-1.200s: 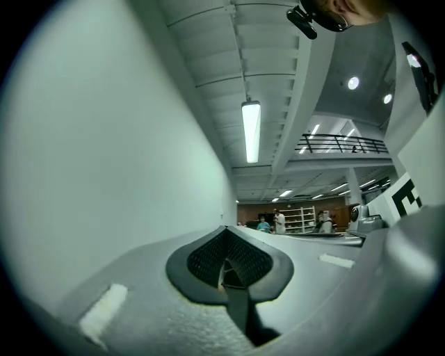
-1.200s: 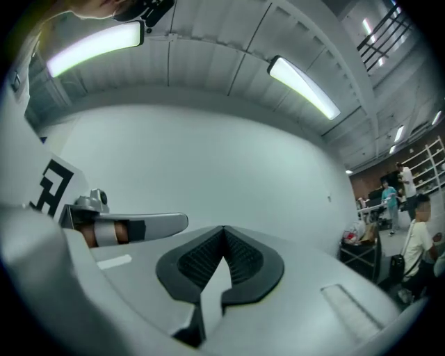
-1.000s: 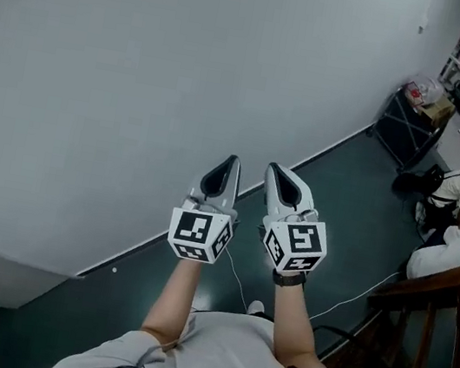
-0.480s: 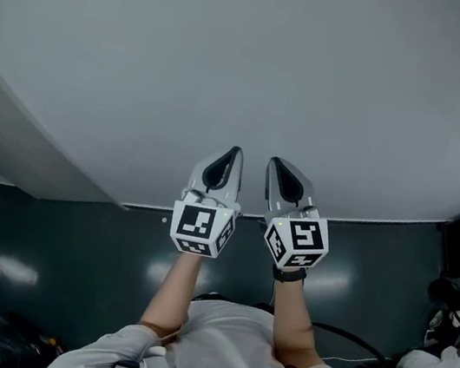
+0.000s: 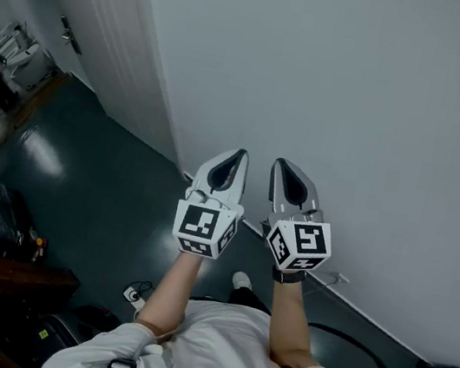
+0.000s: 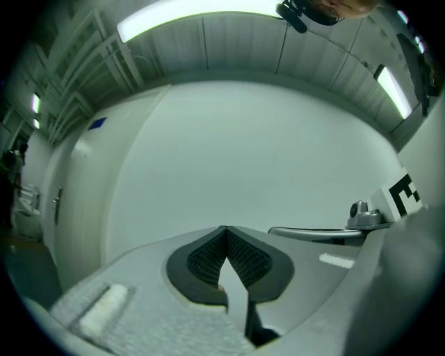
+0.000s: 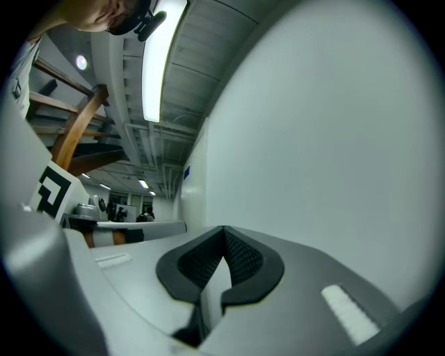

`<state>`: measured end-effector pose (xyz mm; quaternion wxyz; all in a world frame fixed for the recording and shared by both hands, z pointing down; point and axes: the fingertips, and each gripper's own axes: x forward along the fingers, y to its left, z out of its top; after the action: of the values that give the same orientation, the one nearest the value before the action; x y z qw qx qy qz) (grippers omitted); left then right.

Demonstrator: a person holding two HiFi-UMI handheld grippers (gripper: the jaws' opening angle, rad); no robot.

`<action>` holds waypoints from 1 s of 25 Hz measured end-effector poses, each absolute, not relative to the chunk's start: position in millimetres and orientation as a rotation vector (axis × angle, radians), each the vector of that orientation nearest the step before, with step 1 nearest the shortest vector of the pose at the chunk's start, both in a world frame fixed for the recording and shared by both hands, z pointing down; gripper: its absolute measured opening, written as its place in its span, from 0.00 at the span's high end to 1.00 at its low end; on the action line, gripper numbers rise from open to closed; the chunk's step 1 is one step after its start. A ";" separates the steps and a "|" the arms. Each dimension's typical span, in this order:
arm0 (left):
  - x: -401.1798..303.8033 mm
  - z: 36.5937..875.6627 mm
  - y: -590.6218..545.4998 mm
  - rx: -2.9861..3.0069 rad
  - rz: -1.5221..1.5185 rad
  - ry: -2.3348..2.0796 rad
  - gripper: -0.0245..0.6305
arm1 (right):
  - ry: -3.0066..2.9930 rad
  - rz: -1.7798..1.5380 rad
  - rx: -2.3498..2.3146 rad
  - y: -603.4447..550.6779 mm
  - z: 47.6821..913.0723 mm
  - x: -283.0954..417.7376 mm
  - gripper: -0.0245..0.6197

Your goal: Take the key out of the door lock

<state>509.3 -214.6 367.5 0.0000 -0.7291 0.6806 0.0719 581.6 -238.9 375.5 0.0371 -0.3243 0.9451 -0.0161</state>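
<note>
Well left of both closed, empty hand-held grippers [image 5: 239, 154] [image 5: 278, 163] stands the door [image 5: 105, 20].

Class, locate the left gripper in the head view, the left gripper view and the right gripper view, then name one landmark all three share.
Head view: the left gripper is at centre, just left of the right gripper.
Left gripper view: the left gripper fills the bottom centre, shut.
Right gripper view: the left gripper juts in from the left edge, side-on.
Shared landmark: the white wall ahead of both grippers.
</note>
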 end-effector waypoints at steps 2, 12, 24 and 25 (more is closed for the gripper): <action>474.2 372.1 -211.1 -2.178 0.206 2.246 0.96 | 2.946 -0.059 -0.855 -240.0 380.5 543.4 0.95; 378.3 357.5 -157.8 -1.529 0.060 2.666 0.96 | 3.071 -0.025 -0.216 -225.1 369.4 425.4 0.95; 250.7 374.7 25.3 -0.867 0.008 2.938 0.96 | 3.058 -0.085 0.421 -82.8 393.8 258.3 0.95; 235.8 376.0 36.5 -0.844 0.019 2.938 0.96 | 3.051 -0.073 0.450 -70.1 394.4 242.0 0.95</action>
<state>235.8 36.5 376.0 0.0424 -0.2759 0.9602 0.0062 242.0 -70.1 394.4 0.0284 0.1458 0.9886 -0.0237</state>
